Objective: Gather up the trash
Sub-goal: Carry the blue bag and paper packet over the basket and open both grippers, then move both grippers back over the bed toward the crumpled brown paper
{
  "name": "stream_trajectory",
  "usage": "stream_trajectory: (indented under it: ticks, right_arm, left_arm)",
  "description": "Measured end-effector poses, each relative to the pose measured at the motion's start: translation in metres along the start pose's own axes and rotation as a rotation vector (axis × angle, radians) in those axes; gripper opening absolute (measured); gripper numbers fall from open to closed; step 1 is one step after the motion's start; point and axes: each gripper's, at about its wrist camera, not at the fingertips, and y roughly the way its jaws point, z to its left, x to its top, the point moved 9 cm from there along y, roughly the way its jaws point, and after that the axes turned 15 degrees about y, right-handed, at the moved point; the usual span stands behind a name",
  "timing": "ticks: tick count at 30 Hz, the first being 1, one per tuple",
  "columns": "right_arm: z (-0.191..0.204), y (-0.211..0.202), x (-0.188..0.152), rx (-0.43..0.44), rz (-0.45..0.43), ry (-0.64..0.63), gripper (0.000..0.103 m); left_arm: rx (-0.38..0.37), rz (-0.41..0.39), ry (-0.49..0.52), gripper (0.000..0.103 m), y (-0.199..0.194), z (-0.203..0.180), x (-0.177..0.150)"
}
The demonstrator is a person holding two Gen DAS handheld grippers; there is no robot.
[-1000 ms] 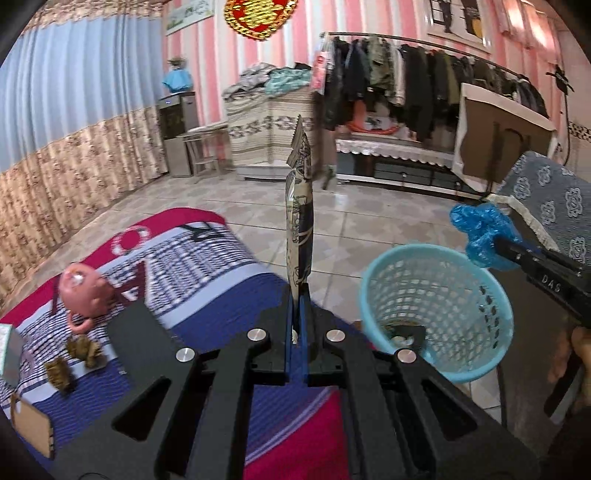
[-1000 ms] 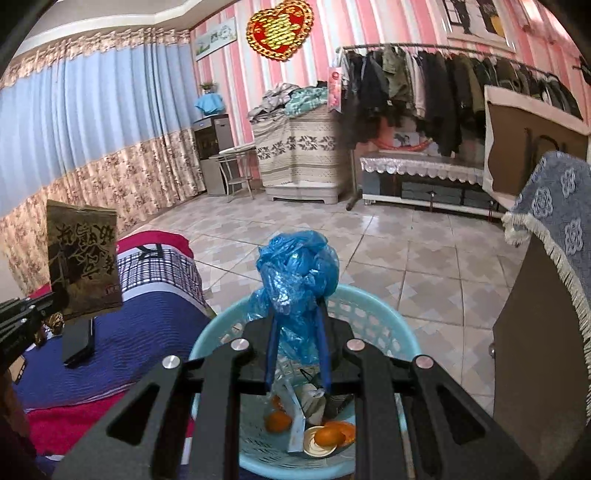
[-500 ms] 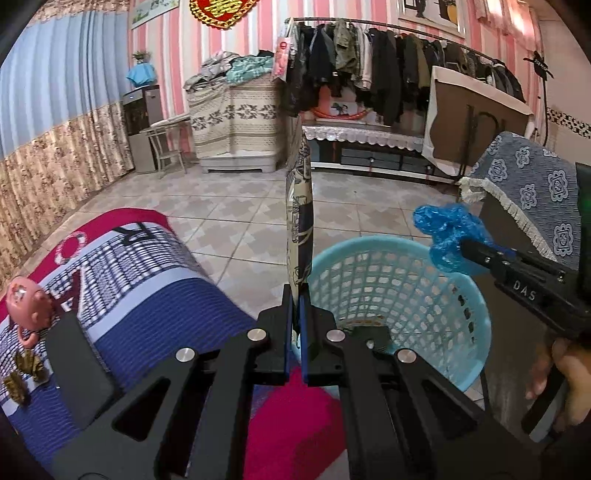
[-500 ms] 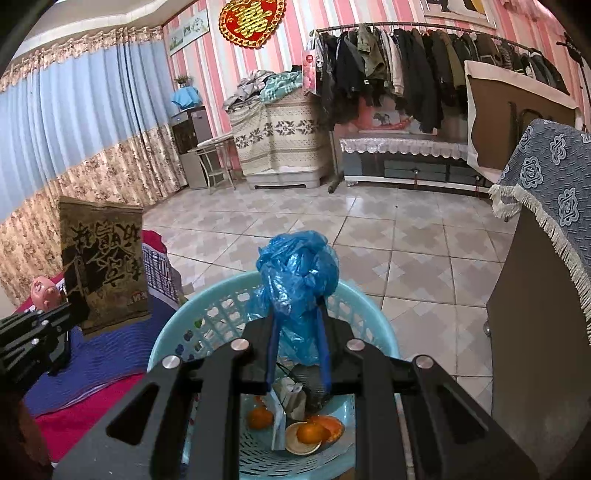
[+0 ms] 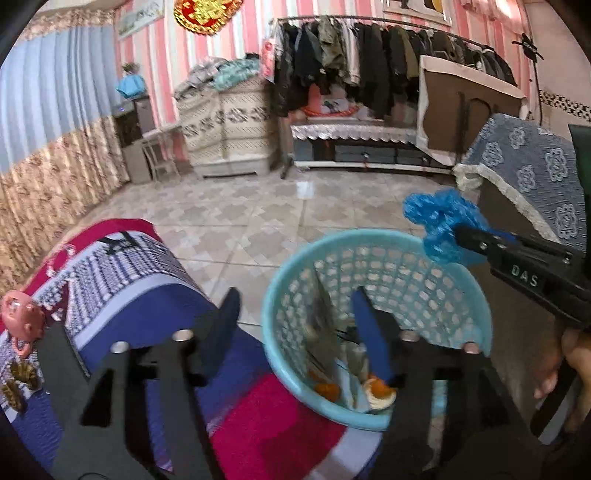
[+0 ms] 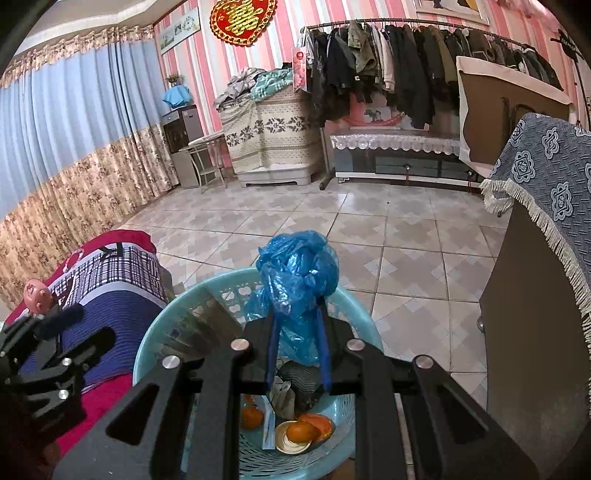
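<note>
Right gripper (image 5: pixel 452 236), marked "DAS", clamps a blue bag (image 6: pixel 297 273); left gripper (image 5: pixel 295 314), just opened, apparently empty.

A lived-in room of a home: pink striped walls (image 6: pixel 207 62) with a red heart ornament (image 6: pixel 242 18), long blue curtains (image 6: pixel 66 122), a rail of hanging coats (image 6: pixel 399 74), a low cabinet under lace (image 6: pixel 399 147), folded bedding (image 6: pixel 266 136) (piled with clothes), a tiled floor (image 6: pixel 369 229), and a patterned blanket (image 6: pixel 110 280) at the left edge
</note>
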Motion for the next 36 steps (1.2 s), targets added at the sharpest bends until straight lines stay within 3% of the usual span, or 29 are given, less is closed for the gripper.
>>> stream_trajectory:
  ticks: [4,13,14,16,25,36]
  right_arm:
    - [0.002,0.001,-0.001,0.0,0.003,-0.002,0.019]
    - [0.017,0.013,-0.011,-0.01,0.027,-0.042,0.021]
    - [0.018,0.014,-0.01,-0.015,0.026,-0.048,0.028]
    - [0.021,0.014,-0.009,-0.016,0.014,-0.053,0.055]
    - [0.035,0.003,-0.003,0.0,-0.031,-0.072,0.088]
    - [0.052,0.008,-0.013,-0.03,-0.016,-0.116,0.097]
  left_arm:
    - [0.074,-0.011,-0.05,0.088,-0.008,0.029,-0.006]
    - [0.176,0.004,-0.116,0.097,-0.019,0.077,-0.023]
    - [0.181,0.01,-0.118,0.097,-0.019,0.081,-0.026]
    - [0.202,0.019,-0.118,0.097,-0.022,0.09,-0.032]
    - [0.249,0.033,-0.171,0.097,-0.039,0.124,-0.056]
    - [0.278,0.083,-0.193,0.097,-0.054,0.136,-0.09]
